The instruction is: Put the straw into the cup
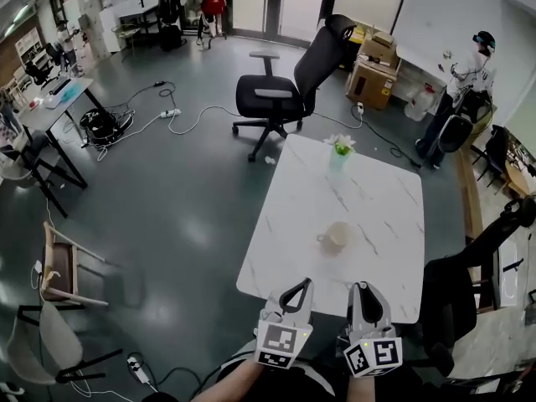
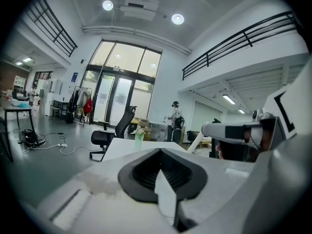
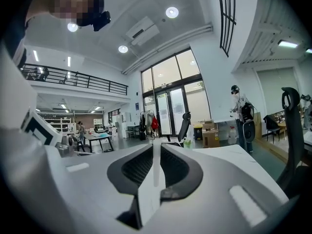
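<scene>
1. The left gripper (image 1: 297,286) is held low at the near edge of the table (image 1: 377,199). Its jaws are closed tip to tip and nothing is seen between them.
2. The right gripper (image 1: 366,288) is held just beside it. Its jaws are drawn together to a thin slit, and nothing is seen to be gripped in it.
3. The cup (image 1: 337,237) stands upright near the middle of the table, mouth up, well apart from both grippers.
4. A green glass (image 1: 339,160) stands at the far end of the table with pale pieces sticking out of its top. The straw is judged to be among these, though it is too small to be picked out.
5. The task is judged not yet begun, since the straw has not been taken.
6. The straw is expected to be very light, thin and smooth, so it is easily crushed or let slip.
7. A gentle pinch across its upper half is advised, so that the lower end is left free to be dropped into the cup.
8. The cup may be tipped if it is knocked.
</scene>
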Tool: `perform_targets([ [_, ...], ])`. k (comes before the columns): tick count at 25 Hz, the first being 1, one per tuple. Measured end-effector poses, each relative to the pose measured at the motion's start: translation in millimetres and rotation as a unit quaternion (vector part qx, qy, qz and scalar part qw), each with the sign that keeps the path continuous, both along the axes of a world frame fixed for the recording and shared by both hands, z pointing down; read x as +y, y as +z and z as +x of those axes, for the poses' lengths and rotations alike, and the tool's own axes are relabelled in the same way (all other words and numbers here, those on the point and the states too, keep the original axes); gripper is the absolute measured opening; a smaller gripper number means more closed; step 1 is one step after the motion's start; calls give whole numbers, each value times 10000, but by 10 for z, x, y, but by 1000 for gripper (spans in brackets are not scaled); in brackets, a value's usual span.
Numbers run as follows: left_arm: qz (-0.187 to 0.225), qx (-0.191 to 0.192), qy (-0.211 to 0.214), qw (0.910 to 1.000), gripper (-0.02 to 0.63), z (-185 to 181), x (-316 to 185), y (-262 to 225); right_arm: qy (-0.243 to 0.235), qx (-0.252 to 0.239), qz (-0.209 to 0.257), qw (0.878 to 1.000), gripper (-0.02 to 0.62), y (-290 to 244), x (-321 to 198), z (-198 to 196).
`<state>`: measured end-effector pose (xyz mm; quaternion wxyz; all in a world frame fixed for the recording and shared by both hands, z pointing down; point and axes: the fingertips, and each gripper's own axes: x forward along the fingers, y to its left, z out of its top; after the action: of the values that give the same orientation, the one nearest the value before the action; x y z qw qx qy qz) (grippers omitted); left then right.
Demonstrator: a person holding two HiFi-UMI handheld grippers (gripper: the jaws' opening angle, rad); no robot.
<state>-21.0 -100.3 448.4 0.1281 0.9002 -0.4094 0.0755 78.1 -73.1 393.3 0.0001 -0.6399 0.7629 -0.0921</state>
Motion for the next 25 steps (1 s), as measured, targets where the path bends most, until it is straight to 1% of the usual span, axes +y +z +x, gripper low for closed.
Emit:
perform_targets([
  [6, -67, 41, 69, 9999, 2, 44, -283, -7, 141, 51, -51, 9999, 46, -5, -280, 98],
  [11, -88, 54, 131, 9999, 2, 53, -393, -9, 264, -15, -94, 9996, 46, 39, -403, 163],
  [14, -205, 30, 82, 9998, 2, 61, -461, 74, 251, -52, -153, 9996, 46, 93, -467, 177],
  [18, -378, 3, 105, 9992, 2, 175, -542, 208, 296, -91, -307, 9990, 46, 213, -523, 290],
  [25, -629, -244, 189, 9975, 2, 378, -698, 405, 372, -190, -522, 9978, 46, 417, -774, 543],
])
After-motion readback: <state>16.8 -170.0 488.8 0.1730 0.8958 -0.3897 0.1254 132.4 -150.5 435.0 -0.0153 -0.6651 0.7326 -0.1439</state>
